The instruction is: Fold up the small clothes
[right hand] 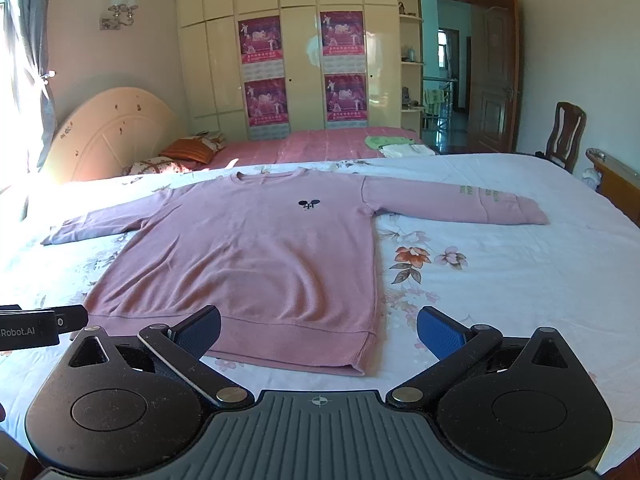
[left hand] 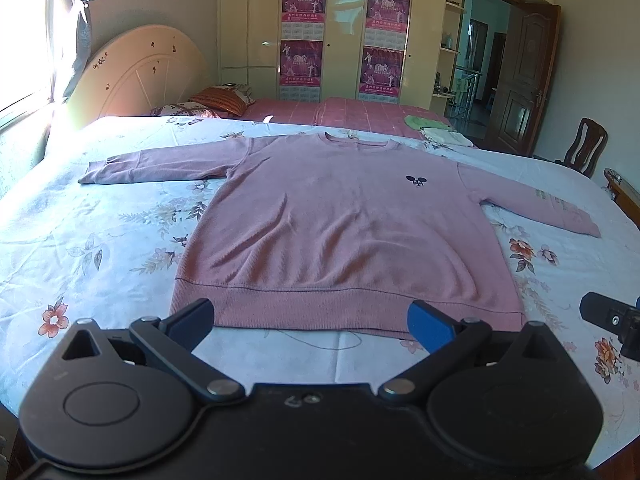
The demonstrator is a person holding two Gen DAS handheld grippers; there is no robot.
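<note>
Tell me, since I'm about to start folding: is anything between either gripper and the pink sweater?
Nothing visible. The sweater lies flat on the bed sheet, its hem just ahead of the open left gripper and the open right gripper.

Right gripper (right hand: 318,330) hovering over bed (right hand: 500,288) at 6 o'clock, jaws spread wide, blue pads (right hand: 440,334) gripping nothing. Pink sweatshirt (right hand: 256,252) lying flat at centre, front up, hem nearest gripper, neckline pointing to 12 o'clock. Sleeves stretching toward 9 and 2 o'clock. Small dark logo (right hand: 309,204) showing on chest. Left gripper (right hand: 36,326) poking in at 9 o'clock edge, near hem corner. Folded green and white cloths (right hand: 394,146) sitting at 1 o'clock, well apart. Pillows (right hand: 180,156) resting at 10 o'clock by headboard (right hand: 108,132).
</note>
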